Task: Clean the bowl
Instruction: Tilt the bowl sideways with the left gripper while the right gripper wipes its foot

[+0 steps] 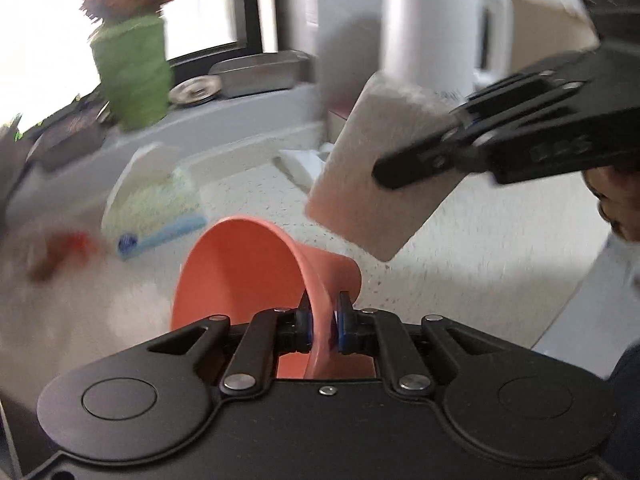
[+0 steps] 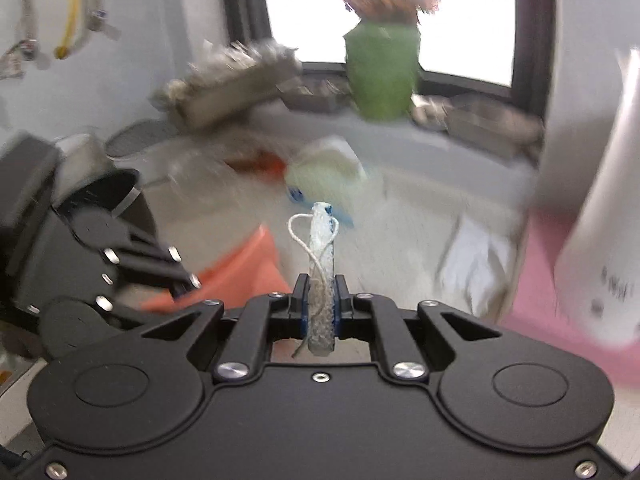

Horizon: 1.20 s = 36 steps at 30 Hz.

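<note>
Up close in the left wrist view, the left gripper (image 1: 323, 322) pinches the rim of the bowl (image 1: 244, 272), tipped on its side above the counter (image 1: 480, 248); the right gripper (image 1: 404, 168) holds a sponge (image 1: 360, 184) just above it. From the right wrist view, the sponge sits edge-on between the clamped fingers (image 2: 301, 292), bowl low left.

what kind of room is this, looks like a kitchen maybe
Most likely a home kitchen counter under a window. A white electric kettle stands at the back of a speckled worktop, a sponge lies by the sill, and a potted plant in a green pot sits on the windowsill.
</note>
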Tool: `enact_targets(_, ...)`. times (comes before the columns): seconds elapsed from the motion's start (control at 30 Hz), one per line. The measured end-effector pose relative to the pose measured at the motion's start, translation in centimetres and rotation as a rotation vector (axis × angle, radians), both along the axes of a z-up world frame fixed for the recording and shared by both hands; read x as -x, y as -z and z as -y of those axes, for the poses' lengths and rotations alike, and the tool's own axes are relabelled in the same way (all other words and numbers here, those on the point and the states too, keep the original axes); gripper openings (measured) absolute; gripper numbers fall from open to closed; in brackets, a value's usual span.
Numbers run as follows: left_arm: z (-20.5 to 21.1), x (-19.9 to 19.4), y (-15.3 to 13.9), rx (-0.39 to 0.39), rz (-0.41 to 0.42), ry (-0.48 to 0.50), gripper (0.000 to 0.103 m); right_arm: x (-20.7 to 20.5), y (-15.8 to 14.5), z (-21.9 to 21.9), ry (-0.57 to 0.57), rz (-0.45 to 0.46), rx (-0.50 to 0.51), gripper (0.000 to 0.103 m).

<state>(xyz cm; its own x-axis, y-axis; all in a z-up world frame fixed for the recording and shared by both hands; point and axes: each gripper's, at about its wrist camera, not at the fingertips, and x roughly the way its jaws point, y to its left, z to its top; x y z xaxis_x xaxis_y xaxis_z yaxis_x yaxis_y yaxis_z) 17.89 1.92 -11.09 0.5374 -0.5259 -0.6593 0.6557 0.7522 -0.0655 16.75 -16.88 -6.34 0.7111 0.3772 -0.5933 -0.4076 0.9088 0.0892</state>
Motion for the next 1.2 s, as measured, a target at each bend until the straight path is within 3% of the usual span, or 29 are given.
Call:
enact_targets(0.07, -2.0, 0.2, 0.4, 0.104, -0.055, -0.08, 0.01, 0.2, -0.8, -1.0, -0.058, 0.011, 0.003, 0.012)
enact_targets(0.13, -3.3, 0.3, 0.7, 0.15, -0.076, -0.127, 0.01, 0.3, -1.1, -2.2, -0.118, 0.022, 0.02, 0.012)
enact_targets(0.37, -6.3, 1.4, 1.0, 0.108, -0.084, -0.21, 0.019, 0.1, -1.4, -6.6, -0.316, 0.062, 0.093, 0.012)
enact_targets(0.57, -6.3, 2.6, 1.6, 0.053, -0.072, -0.176, 0.017, 1.2, -2.6, -8.2, -0.421, 0.101, 0.12, 0.012)
enact_targets(0.87, -6.6, 3.8, 3.8, 0.081, -0.077, -0.222, 0.012, 1.7, -3.0, -9.9, -0.563, 0.121, 0.178, 0.012)
enact_targets(1.2, -6.5, 4.8, 3.8, 0.078, -0.049, -0.246, 0.012, -1.0, -2.2, -11.6, -0.592, 0.142, 0.204, 0.012)
